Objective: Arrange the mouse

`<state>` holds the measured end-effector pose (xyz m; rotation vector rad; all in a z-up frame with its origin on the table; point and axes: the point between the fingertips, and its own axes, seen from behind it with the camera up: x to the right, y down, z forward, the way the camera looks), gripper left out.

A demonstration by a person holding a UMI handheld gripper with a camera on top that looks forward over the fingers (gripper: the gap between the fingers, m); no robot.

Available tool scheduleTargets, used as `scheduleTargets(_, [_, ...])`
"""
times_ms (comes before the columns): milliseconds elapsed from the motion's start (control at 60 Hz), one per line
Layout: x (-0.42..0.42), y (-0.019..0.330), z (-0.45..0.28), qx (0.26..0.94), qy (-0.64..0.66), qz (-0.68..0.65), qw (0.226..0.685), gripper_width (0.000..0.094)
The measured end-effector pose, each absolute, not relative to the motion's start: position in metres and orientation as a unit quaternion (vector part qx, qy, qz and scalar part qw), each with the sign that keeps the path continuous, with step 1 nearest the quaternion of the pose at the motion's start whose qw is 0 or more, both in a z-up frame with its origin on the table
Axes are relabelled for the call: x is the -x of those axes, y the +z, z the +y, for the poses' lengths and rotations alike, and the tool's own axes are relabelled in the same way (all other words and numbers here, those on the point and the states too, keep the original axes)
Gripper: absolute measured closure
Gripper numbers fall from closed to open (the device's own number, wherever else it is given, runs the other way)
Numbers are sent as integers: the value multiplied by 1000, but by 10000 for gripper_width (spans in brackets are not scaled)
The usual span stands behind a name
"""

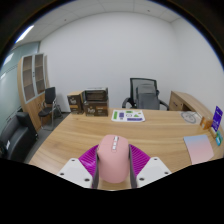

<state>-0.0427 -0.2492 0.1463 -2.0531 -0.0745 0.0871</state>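
Gripper view shows a pale pink mouse [112, 158] held between the two fingers of the claw [112, 166]. Both magenta pads [90, 160] press against its sides, so the claw is closed on the mouse, with its fingers only as far apart as the mouse is wide. The mouse points forward along the fingers, its scroll wheel and button seam facing up, and it appears lifted above the counter [120, 135] rather than lying on it, though the contact underneath is hidden.

Beyond the mouse stretches the bare wooden top of the counter. On its far edge lies a flat printed box [127, 115]. To the right, near the counter's edge, rests a pink notebook-like pad [200, 150], with a blue and green item [215, 120] standing behind it and a small white round thing [190, 117] farther back.

Behind the counter stand a black office chair [145, 94] and stacked cardboard boxes [90, 101]. A second dark chair [48, 104] sits by a glass-fronted cabinet [32, 78] at the left wall.
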Motion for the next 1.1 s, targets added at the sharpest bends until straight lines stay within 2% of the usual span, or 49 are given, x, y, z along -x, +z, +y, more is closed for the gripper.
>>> scheduleTargets(133, [-13, 252, -239, 810, 14, -23, 585, 505])
scheduleTargets(283, [-160, 291, -228, 792, -32, 23, 609, 507])
scheduleTargets(350, [-228, 275, -221, 796, -70, 35, 601, 507])
scheduleTargets(433, [-301, 231, -219, 819, -77, 53, 566, 508])
scheduleTargets(500, [-329, 189, -222, 847, -67, 55, 525, 507])
scheduleTargets(517, [-335, 165, -218, 850, -65, 54, 519, 508])
scheduleTargets(683, [-382, 82, -230, 893, -43, 44, 445, 508])
scheduleTargets(817, [-391, 49, -239, 909, -36, 44, 414, 502])
scheduleTargets(850, [-395, 48, -234, 902, -30, 39, 429, 504])
scheduleTargets(950, [-395, 45, -235, 904, -34, 15, 425, 496])
scheduleTargets(1100, [-395, 43, -235, 907, -36, 6, 420, 373])
